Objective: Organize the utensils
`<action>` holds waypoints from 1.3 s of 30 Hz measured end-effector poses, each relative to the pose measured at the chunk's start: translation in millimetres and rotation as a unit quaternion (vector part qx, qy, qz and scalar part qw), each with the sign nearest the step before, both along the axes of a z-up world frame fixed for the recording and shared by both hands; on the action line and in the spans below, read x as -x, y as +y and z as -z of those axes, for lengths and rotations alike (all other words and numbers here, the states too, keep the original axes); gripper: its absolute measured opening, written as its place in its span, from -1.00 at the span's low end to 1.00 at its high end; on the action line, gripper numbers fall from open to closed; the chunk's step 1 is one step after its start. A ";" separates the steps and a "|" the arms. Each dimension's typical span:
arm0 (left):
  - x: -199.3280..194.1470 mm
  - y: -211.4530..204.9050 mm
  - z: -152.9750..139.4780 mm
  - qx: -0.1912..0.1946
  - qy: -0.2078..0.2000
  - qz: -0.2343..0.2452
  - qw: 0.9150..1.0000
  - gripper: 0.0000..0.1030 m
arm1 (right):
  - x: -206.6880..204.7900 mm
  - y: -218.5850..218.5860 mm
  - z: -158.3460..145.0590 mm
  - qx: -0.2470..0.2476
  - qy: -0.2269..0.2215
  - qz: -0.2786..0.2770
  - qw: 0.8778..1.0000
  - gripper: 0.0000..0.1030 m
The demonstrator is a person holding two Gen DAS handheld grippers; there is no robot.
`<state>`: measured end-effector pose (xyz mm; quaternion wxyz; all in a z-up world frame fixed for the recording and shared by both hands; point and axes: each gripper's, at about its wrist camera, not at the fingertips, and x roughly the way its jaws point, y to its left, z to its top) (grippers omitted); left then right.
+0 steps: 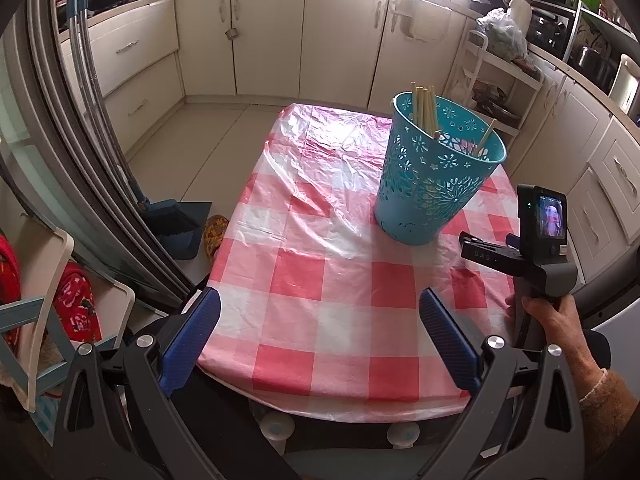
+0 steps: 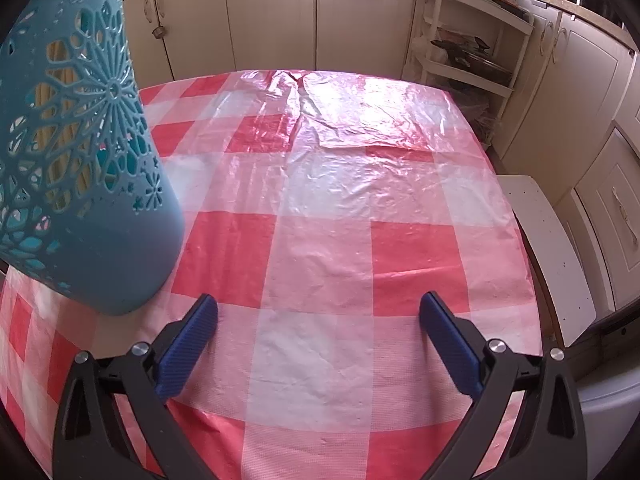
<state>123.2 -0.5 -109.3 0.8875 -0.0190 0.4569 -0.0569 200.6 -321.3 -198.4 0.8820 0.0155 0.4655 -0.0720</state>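
A teal perforated basket [image 1: 436,176] stands upright on the red-and-white checked table [image 1: 320,280], with several pale wooden chopsticks [image 1: 425,106] sticking up inside it. In the right wrist view the same basket [image 2: 80,152] fills the left side, chopsticks [image 2: 60,120] showing through its cut-outs. My left gripper [image 1: 320,312] hovers open over the table's near edge, nothing between its blue pads. My right gripper [image 2: 319,316] is open too, just right of the basket's base, empty. The right tool's body [image 1: 536,240], held by a hand [image 1: 556,320], shows at the right in the left wrist view.
Cream kitchen cabinets [image 1: 272,36] ring the room. A white shelf rack [image 2: 468,40] stands beyond the table's far right corner, a white stool [image 2: 548,248] beside its right edge. A fridge door [image 1: 72,120], a dustpan [image 1: 180,224] and a chair with red cloth [image 1: 76,304] lie left.
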 end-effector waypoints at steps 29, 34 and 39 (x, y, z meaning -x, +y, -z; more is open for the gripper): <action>-8.1 30.2 2.9 0.026 -0.002 -0.033 0.999 0.86 | -2.7 -0.4 2.6 -0.001 0.001 0.000 1.000 0.87; -6.8 29.9 1.4 0.030 -0.001 -0.032 0.999 0.86 | -2.4 -0.3 2.5 0.000 0.001 0.000 1.000 0.87; -1.9 30.6 -4.6 0.029 -0.010 -0.030 0.999 0.86 | -5.3 -1.3 2.1 0.000 0.001 0.000 1.000 0.87</action>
